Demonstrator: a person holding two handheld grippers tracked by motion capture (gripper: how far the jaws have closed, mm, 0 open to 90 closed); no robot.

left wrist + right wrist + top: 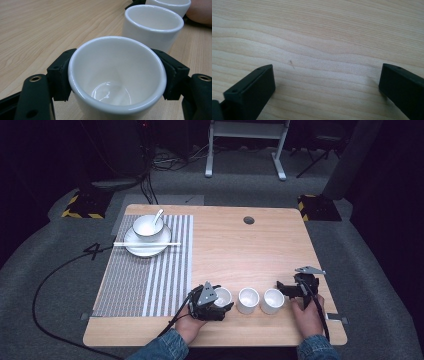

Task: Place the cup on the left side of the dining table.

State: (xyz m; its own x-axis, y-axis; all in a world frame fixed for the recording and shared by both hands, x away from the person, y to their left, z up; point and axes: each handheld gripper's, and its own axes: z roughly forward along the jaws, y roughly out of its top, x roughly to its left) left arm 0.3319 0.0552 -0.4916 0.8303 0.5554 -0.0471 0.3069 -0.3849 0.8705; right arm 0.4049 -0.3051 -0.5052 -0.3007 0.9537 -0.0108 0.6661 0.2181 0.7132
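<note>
- left gripper (pixel 216 301) at the near edge of the counter (pixel 235 245), fingers (pixel 58 75) clamped on the leftmost white cup (pixel 116 77), which stands upright.
- 2 more white cups, the middle cup (pixel 248 300) and the right cup (pixel 272 301), line up just beside it.
- right gripper (pixel 292 289) sits beside the right cup, fingers (pixel 252 92) wide apart over bare wood.
- far left: bowl (pixel 147 227) with spoon on a plate (pixel 145 247), chopsticks (pixel 146 243) across it, on a striped mat (pixel 145 270).
</note>
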